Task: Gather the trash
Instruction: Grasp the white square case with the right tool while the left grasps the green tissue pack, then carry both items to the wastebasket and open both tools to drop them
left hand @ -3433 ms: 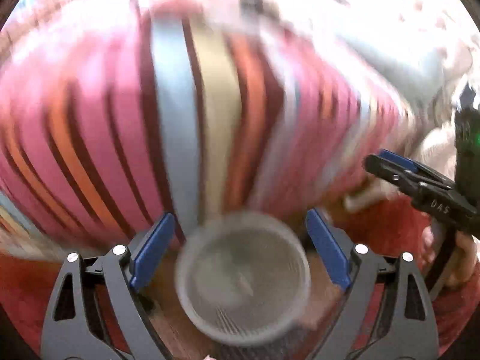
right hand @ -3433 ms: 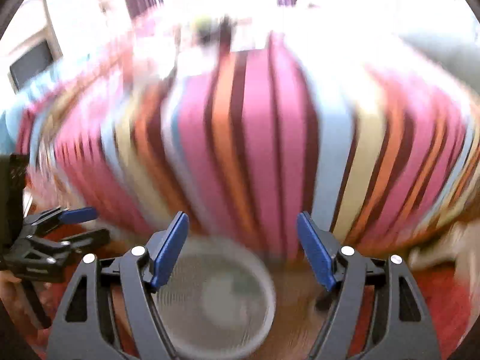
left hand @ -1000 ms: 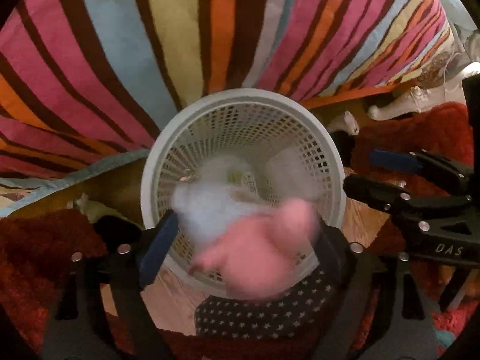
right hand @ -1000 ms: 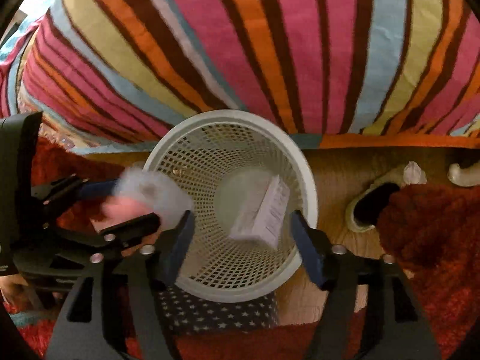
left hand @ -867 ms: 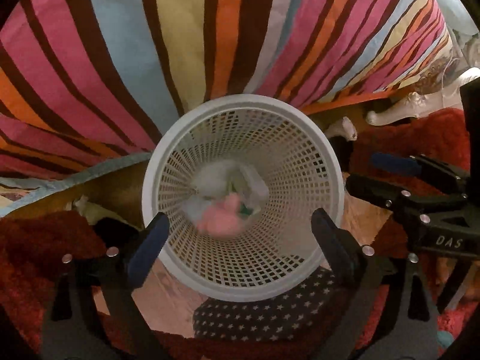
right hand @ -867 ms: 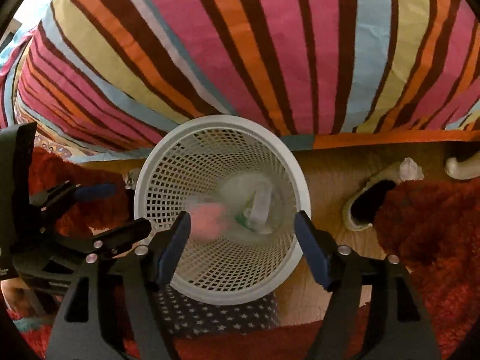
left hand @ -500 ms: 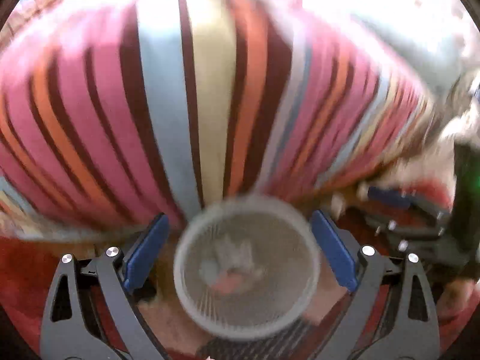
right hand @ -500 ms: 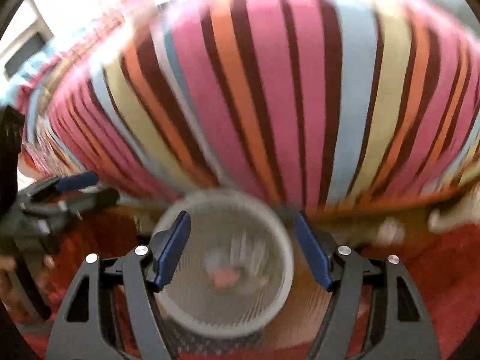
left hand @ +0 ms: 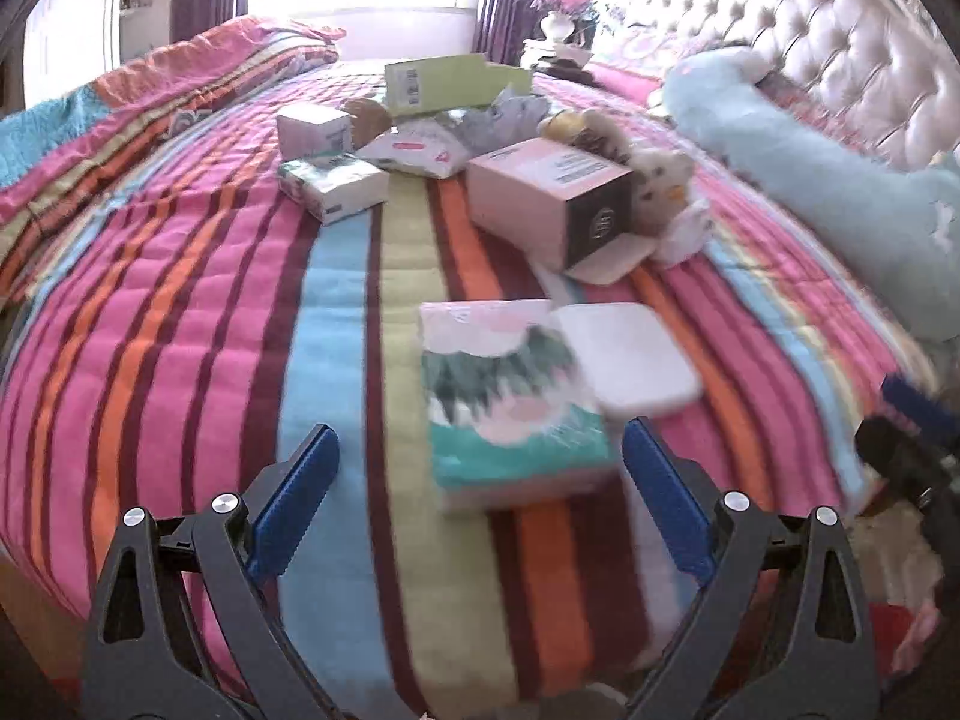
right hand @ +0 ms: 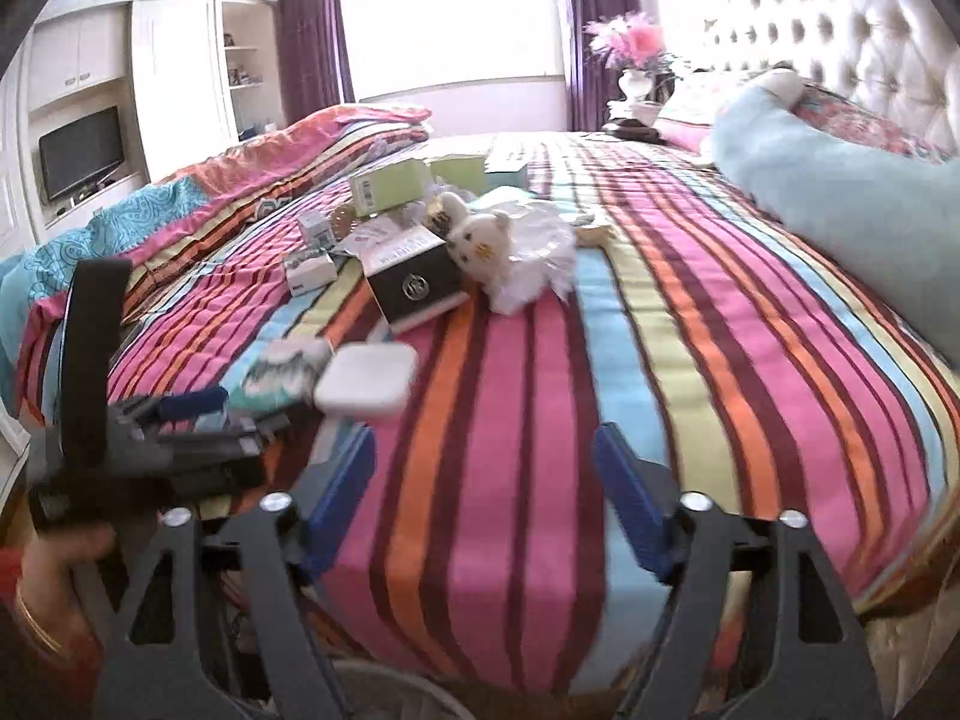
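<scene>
A striped bedspread fills my left wrist view. My left gripper hangs wide open and empty at the bed's near edge, a teal tissue pack lying between its jaws, a white pad touching it.

In my right wrist view the same bedspread runs to a tufted headboard. My right gripper gapes empty; pack and pad lie left of it.

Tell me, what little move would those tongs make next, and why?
Probably ease the left tongs forward over the green-and-pink packet and close on it. It lies nearest on the striped bedspread, almost between the open blue fingers, and both tongs are empty. The right tongs face only bare bedspread, so the left pair seems better placed.
</scene>
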Demonstrator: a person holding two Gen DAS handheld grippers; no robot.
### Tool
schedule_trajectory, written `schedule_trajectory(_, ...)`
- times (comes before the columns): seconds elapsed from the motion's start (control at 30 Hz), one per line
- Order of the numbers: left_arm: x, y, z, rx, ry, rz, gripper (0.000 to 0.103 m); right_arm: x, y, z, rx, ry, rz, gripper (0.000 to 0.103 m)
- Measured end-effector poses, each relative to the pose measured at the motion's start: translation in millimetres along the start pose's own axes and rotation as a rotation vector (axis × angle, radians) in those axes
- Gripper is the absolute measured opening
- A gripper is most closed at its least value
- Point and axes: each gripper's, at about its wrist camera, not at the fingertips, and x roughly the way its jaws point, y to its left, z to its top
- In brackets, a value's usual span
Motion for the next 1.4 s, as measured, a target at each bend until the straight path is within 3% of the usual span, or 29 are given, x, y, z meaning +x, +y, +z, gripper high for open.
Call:
schedule_trajectory(0.23, 1.7, 34.7, 8.2, 0.05, -0.011, 0.084, 0.093, 40.0, 32.7, 14.1, -0.053, 0.074, 0.025, 0.08)
schedule_trajectory(0.37, 11.3, 51.0, 18.5, 0.078, -0.003, 0.017, 0.093, 61.9, 51.3, 15.2, -0.11, 0.109, 0.018, 0.08)
schedule_trajectory(0.47, 19.2, 50.4, 29.7, 0.189, -0.003, -0.031, 0.093, 74.9, 60.2, 15.5, -0.144, 0.135, 0.033, 0.08)
schedule_trajectory(0.6, 37.1, 47.2, 44.5, 0.259, 0.024, -0.018, 0.093, 90.4, 68.2, 17.0, -0.163, 0.147, -0.006, 0.08)
schedule_trajectory(0.8, 51.4, 50.8, 56.8, 0.197, 0.056, -0.031, 0.093, 102.2, 57.6, 20.6, -0.094, 0.152, -0.01, 0.077)
schedule_trajectory(0.83, 52.0, 51.3, 57.0, 0.185, 0.057, -0.029, 0.092, 100.2, 58.3, 19.9, -0.104, 0.151, -0.015, 0.073)
schedule_trajectory(0.87, 52.8, 50.7, 56.5, 0.181, 0.064, -0.023, 0.087, 97.4, 58.5, 19.0, -0.11, 0.148, -0.015, 0.061)
schedule_trajectory(0.9, 51.4, 49.2, 55.5, 0.187, 0.065, 0.002, 0.083, 93.0, 57.5, 17.9, -0.108, 0.146, -0.01, 0.059)
schedule_trajectory(0.93, 49.6, 50.0, 55.8, 0.183, 0.063, 0.0, 0.071, 89.6, 55.1, 17.1, -0.101, 0.147, -0.007, 0.059)
schedule_trajectory(0.97, 46.3, 50.9, 55.6, 0.176, 0.059, 0.001, 0.051, 84.5, 51.1, 15.2, -0.091, 0.146, 0.001, 0.059)
schedule_trajectory(1.0, 42.7, 53.7, 55.8, 0.169, 0.053, 0.012, 0.05, 83.1, 48.4, 14.8, -0.08, 0.142, 0.008, 0.059)
schedule_trajectory(1.2, 7.7, 66.7, 51.3, 0.071, 0.022, -0.108, 0.05, 47.8, 19.1, 21.5, 0.069, 0.084, 0.115, 0.059)
schedule_trajectory(1.3, -40.4, 58.9, 35.3, 0.099, -0.043, -0.186, 0.05, 13.7, 14.5, 19.8, 0.073, 0.052, 0.177, 0.059)
schedule_trajectory(1.4, -87.8, 47.8, -1.6, 0.142, -0.074, -0.243, 0.05, -27.6, 11.9, -2.4, 0.079, 0.046, 0.232, 0.06)
